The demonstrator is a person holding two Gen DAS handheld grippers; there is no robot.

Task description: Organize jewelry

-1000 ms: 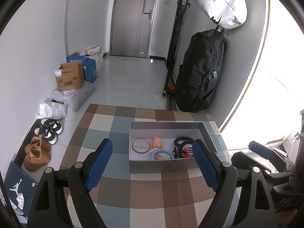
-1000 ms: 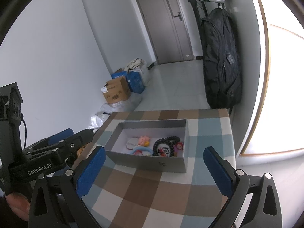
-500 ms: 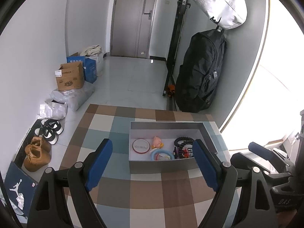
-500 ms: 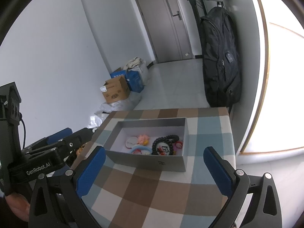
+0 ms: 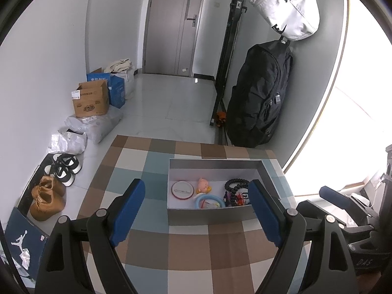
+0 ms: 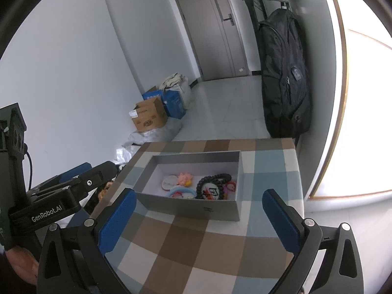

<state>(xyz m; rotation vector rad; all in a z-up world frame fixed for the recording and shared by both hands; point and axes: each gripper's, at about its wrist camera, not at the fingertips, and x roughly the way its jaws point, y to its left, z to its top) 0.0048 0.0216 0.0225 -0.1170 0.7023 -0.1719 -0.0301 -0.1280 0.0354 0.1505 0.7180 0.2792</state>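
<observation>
Both my left claw (image 5: 197, 209) and right claw (image 6: 199, 218) hang spread, empty, before the grey box (image 6: 196, 207); its tangled trinkets may snag together.

Both wrist views angle down, sharing the grey box (image 5: 213, 216) (image 6: 196, 207).

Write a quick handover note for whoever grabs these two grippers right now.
Left gripper: jaws open, empty, short of the grey box.
Right gripper: jaws open, empty, also short of the box.
Box sits on the checked tablecloth. Inside: round red-rimmed badge, pink figure, blue ring, black bead bracelet, small bits beside it.
Done: nothing lifted out.
Left: sort the jewelry.
</observation>
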